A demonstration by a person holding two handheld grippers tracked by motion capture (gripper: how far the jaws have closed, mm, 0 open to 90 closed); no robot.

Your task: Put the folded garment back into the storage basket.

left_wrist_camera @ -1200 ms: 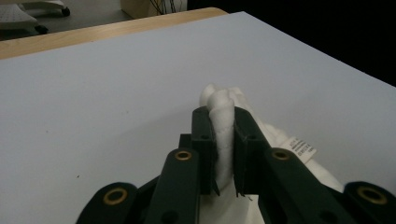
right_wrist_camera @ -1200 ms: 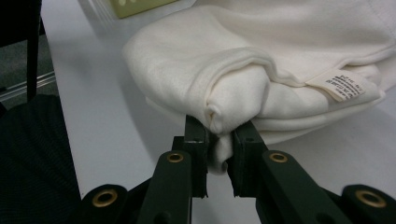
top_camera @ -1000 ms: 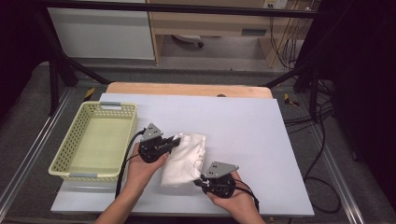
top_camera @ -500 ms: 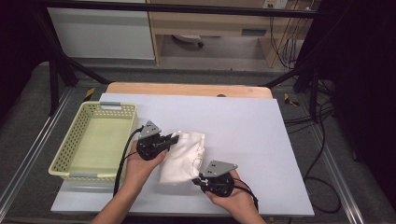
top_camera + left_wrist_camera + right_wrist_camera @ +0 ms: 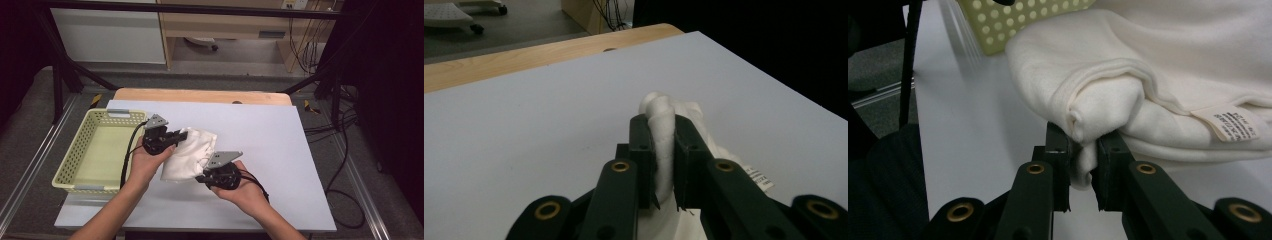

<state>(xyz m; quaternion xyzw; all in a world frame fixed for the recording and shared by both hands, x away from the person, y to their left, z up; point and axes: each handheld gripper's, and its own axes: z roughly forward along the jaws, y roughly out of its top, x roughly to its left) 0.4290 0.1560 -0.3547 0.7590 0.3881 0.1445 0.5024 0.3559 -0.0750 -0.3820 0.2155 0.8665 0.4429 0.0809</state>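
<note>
From the high view, I hold a folded white garment (image 5: 189, 154) between my two tongs: my left gripper (image 5: 176, 137) is clamped on its far-left edge and my right gripper (image 5: 202, 176) is clamped on its near-right edge. The cloth sags between them, over the white table (image 5: 280, 150). Just to the left of my left tongs sits the pale yellow basket (image 5: 80, 155), empty as far as I can see, its near wall close beside my left hand.

In the left gripper view, my jaws are closed tight on a thick roll of the garment (image 5: 663, 130), which bulges up between and beyond the tips. A care label (image 5: 758, 177) pokes out to the right of the jaws.

In the right gripper view, my jaws pinch a bunched corner of the garment (image 5: 1108, 110); the bulk hangs above and to the right of the tips, and the label (image 5: 1233, 122) lies right of them. The basket (image 5: 1013, 20) shows beyond, upper left.

I judge it light, soft and floppy, not fragile; it will droop and could unfold, so grips on thick folded edges, well apart, suit it. The basket rim is the one thing it might snag on; whether the cloth clears the table, I cannot quite tell.
</note>
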